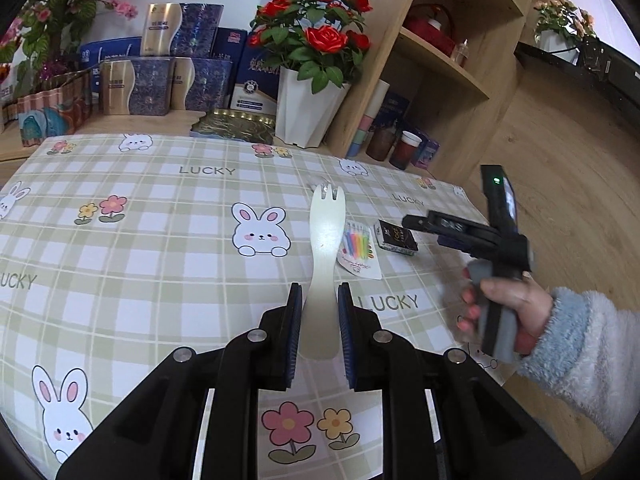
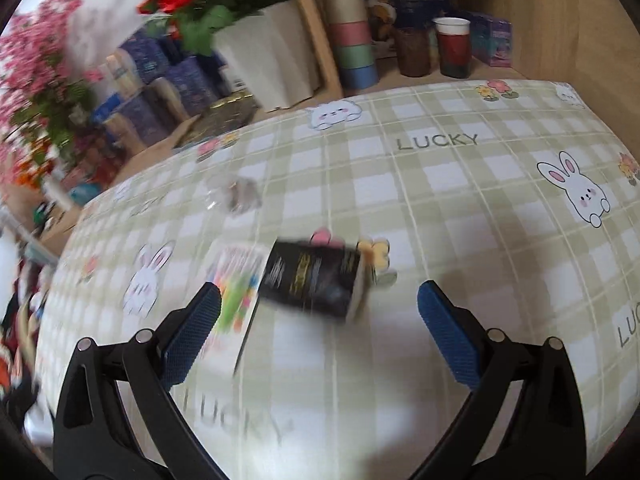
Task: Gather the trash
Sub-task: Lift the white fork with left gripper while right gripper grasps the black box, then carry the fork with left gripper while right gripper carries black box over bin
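Note:
My left gripper (image 1: 319, 300) is shut on the handle of a pale disposable fork (image 1: 325, 248), which sticks out forward above the checked tablecloth (image 1: 160, 240). Past the fork lie a candle packet (image 1: 358, 250) with coloured stripes and a small black box (image 1: 396, 236), both flat on the cloth. In the right wrist view my right gripper (image 2: 319, 304) is open, hovering just short of the black box (image 2: 316, 278), with the candle packet (image 2: 234, 292) at its left finger. A crumpled clear wrapper (image 2: 236, 196) lies further back. A hand (image 1: 500, 308) carries the right gripper (image 1: 412, 222) near the box.
A white pot of red roses (image 1: 310, 108) and stacked blue and gold boxes (image 1: 160, 80) stand behind the table. A wooden shelf (image 1: 440, 60) on the right holds cups (image 2: 452, 46) and a stack of paper cups (image 2: 352, 28). The table edge runs along the right.

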